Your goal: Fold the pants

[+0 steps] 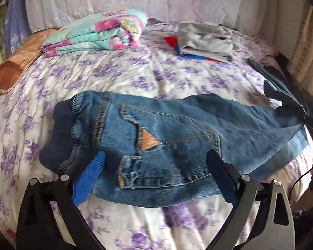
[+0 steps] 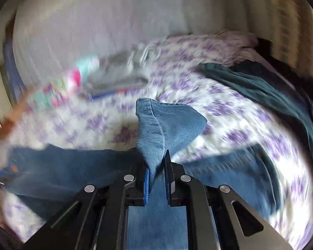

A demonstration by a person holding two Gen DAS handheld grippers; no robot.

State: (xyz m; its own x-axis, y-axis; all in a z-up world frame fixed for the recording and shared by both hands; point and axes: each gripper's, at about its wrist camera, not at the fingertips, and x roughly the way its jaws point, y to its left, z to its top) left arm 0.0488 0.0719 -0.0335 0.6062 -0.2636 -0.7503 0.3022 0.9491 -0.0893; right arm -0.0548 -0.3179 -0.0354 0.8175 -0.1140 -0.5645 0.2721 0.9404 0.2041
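Right gripper (image 2: pixel 156 166) pinches jeans (image 1: pixel 156 137) hem; left gripper (image 1: pixel 156 166) spread wide over them.

Blue denim pants (image 1: pixel 156 129), purple-flowered bedsheet (image 1: pixel 135 73)

No readable text, label, brand or number shows anywhere.

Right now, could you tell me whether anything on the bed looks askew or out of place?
The jeans lie crooked across the bedspread, their leg end bunched and pinched in the right claw. The left claw hangs open over the pocket. Otherwise nothing stands out.
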